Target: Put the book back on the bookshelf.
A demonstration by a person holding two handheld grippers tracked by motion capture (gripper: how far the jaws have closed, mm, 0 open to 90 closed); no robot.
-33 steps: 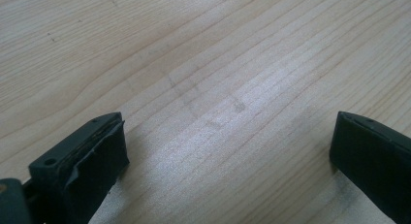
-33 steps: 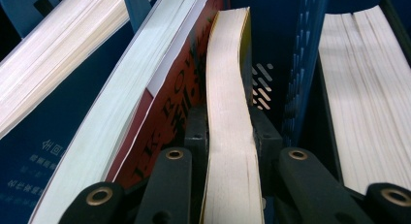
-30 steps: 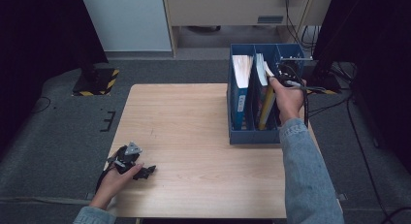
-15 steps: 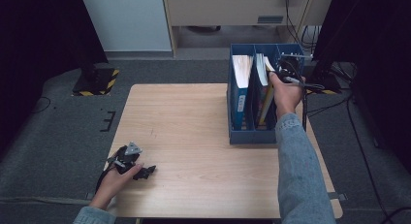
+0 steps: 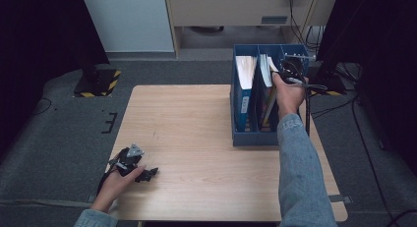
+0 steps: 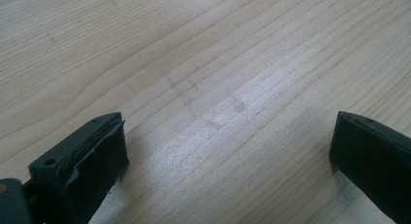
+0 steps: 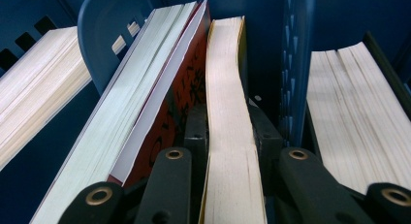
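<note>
Seen from above: pale wooden table on grey floor, blue three-compartment file box standing at its right side, books upright inside, a white-paged book in the left compartment. Right gripper, in a denim-sleeved hand, lowered into the middle compartment against a thinner book; jaws hidden from this angle. Left gripper resting low on the table's near left corner, well apart from the box. Yellow-and-black striped base beyond the far left corner.

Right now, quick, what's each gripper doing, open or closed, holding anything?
Left gripper: open, nothing between its jaws, resting on the table.
Right gripper: closed on a thin yellow-covered book standing in the blue file rack.
</note>
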